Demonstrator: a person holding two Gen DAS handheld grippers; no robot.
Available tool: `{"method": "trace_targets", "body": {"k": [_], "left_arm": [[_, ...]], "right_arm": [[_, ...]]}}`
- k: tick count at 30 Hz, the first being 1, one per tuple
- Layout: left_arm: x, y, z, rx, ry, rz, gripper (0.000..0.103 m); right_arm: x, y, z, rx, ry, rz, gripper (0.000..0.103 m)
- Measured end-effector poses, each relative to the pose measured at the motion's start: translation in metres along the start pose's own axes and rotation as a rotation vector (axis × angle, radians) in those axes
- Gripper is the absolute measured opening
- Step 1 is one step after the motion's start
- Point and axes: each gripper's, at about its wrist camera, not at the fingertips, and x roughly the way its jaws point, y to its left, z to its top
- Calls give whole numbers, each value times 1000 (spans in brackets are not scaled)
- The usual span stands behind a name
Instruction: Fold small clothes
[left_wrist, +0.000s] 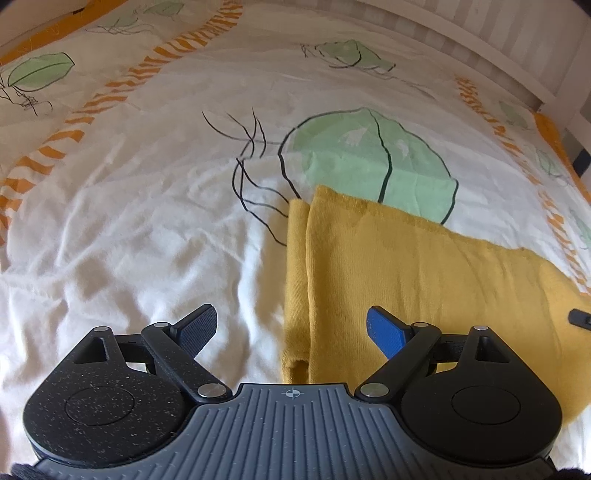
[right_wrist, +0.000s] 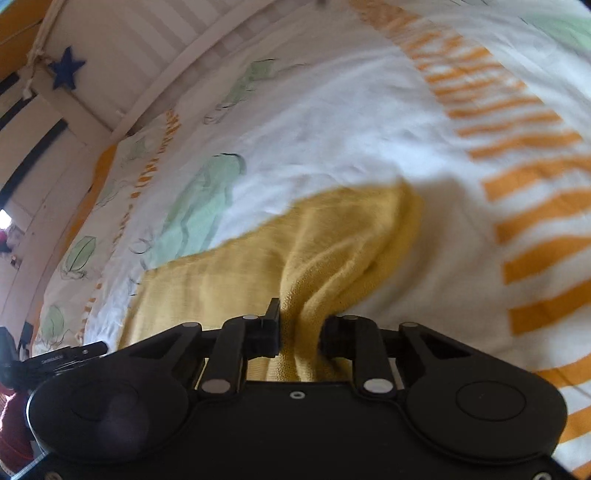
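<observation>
One yellow garment (left_wrist: 424, 280) on the bed, and it's the only piece of clothing out here, lying flat on the white duvet (left_wrist: 147, 221) with its far edge over one of the green leaf prints. Your left gripper (left_wrist: 291, 330) hangs above the garment's left edge, jaws spread wide, nothing between the two pads; the near-left corner of the cloth sits just below them, doubled into two layers along that side. Your right gripper (right_wrist: 299, 332) is down at the other end and has a bunched fold of the same yellow knit pinched between its two fingers, jaws narrow, the fabric rising in a ridge from the grip and fanning out flat toward the far left. The right-wrist view is blurred, so the weave is hard to read. One blue star (right_wrist: 66, 72) hangs on the white slatted bed frame (right_wrist: 122, 48) at far left. In the left-wrist view, the dark tip of your right tool pokes in over the cloth's right side.
</observation>
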Motion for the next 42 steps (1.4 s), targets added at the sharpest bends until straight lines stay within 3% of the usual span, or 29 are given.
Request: {"method": "trace_targets", "body": {"k": [5, 10, 17, 22, 25, 27, 30, 35, 38, 42], "left_arm": [[-12, 10, 8, -32, -17, -33, 88], [-22, 21, 14, -59, -40, -46, 88], [-30, 38, 21, -76, -66, -23, 88], [-31, 52, 23, -107, -63, -29, 88], [-32, 56, 23, -119, -61, -36, 88], [-33, 59, 24, -127, -62, -41, 88], [-36, 63, 25, -142, -73, -43, 88], [-37, 68, 27, -168, -79, -39, 88], [-35, 65, 27, -161, -74, -39, 88], [-32, 60, 25, -138, -65, -40, 88]], "right_arm": [[4, 61, 11, -68, 27, -15, 27], [25, 120, 8, -105, 51, 39, 24], [81, 189, -12, -149, 86, 61, 23], [119, 219, -34, -197, 136, 23, 23], [136, 232, -45, -244, 155, -41, 26], [141, 236, -49, -239, 158, -42, 33], [137, 245, -49, -264, 134, 8, 43], [113, 251, -35, -266, 57, 134, 44], [100, 247, -29, -265, 23, 135, 51], [90, 233, -31, -282, 6, 82, 52]]}}
